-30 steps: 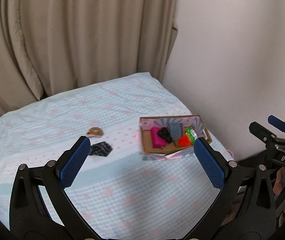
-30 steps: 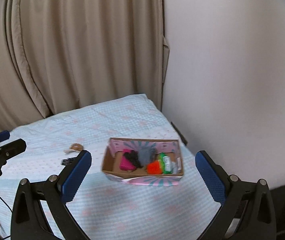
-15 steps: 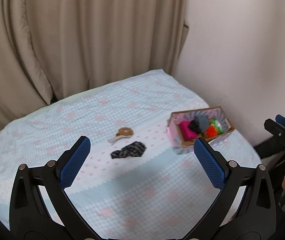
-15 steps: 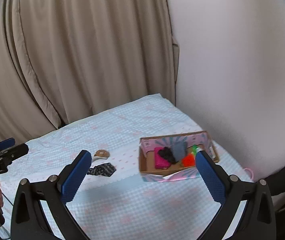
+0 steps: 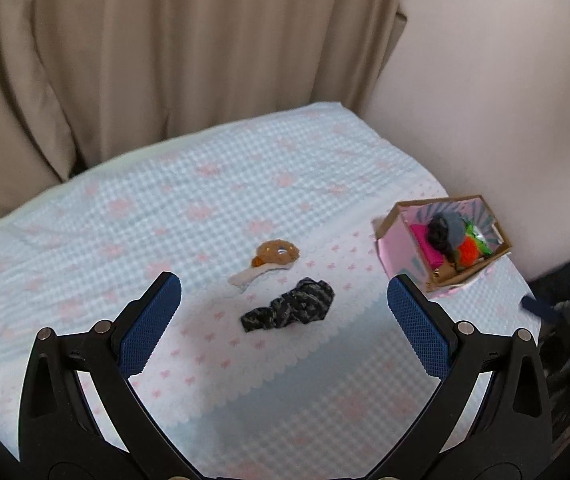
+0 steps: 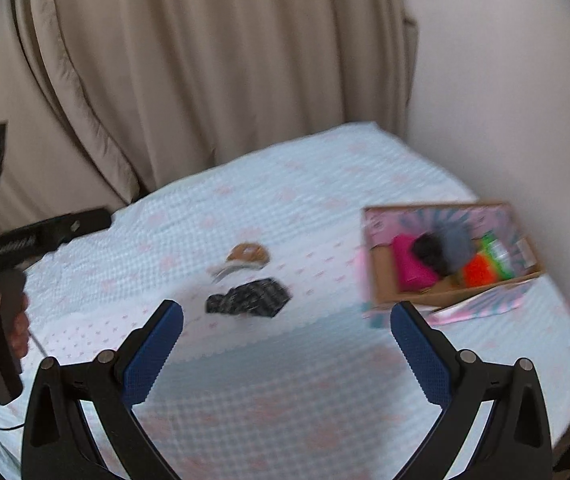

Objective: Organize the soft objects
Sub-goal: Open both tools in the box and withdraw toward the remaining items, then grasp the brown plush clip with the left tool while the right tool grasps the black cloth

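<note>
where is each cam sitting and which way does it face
Left wrist: on the left gripper, looking forward and down at the dark patterned cloth on the bed; its two open blue fingers show.
Right wrist: on the right gripper, facing the bed and box; its open fingers show.
Shared: cloth, brown soft item, box, curtain.
</note>
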A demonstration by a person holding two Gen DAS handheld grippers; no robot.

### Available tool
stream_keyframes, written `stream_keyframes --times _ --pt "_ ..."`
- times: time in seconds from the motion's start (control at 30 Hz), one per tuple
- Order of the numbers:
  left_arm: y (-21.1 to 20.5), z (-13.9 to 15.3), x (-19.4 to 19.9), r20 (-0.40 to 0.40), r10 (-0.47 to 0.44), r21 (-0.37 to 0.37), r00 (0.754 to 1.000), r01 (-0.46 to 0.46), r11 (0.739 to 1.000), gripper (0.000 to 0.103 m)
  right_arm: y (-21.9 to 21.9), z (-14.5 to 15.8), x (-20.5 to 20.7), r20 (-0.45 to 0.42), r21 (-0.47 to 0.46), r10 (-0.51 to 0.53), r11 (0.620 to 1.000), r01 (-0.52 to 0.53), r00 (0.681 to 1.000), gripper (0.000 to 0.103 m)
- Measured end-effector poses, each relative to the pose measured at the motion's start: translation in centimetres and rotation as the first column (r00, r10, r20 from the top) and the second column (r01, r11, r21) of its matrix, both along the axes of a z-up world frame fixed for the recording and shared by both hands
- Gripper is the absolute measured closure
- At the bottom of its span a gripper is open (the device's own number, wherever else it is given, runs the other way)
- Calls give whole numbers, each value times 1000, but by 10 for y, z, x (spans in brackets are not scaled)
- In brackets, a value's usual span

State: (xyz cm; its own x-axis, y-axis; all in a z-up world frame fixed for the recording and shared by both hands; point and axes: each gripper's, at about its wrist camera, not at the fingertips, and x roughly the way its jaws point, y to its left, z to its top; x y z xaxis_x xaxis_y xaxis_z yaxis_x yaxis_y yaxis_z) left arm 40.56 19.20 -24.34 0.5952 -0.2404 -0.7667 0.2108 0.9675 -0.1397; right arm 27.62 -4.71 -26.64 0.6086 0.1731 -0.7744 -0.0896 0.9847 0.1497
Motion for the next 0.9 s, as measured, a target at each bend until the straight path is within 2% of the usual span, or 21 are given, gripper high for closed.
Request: stream_keyframes --times 0.23,0.33,0.4,0.5,0.63,0.77,0.9 --pt "-8 -89 79 -104 -53 -14 993 52 999 1 30 -98 45 -100 97 1 995 8 995 0" --pt "-17 -124 105 -129 -64 -14 990 62 998 10 43 -135 62 -121 119 -8 993 23 993 0" --pt "-25 -145 116 -145 -75 -8 987 75 997 11 49 -164 72 -152 151 -27 987 50 988 0" --pt "-35 -176 129 -171 -97 -10 980 97 995 12 57 -196 83 -182 196 -38 978 74 983 8" --pt "-43 -205 145 -185 -112 7 976 115 993 17 69 -216 95 -156 221 -33 973 67 987 9" --pt "-45 -229 161 -216 -131 19 968 139 990 31 77 -232 109 -136 248 -49 965 82 989 11" --pt "-48 -246 172 -235 -165 31 958 177 984 44 85 -246 123 -128 243 -49 967 79 991 19"
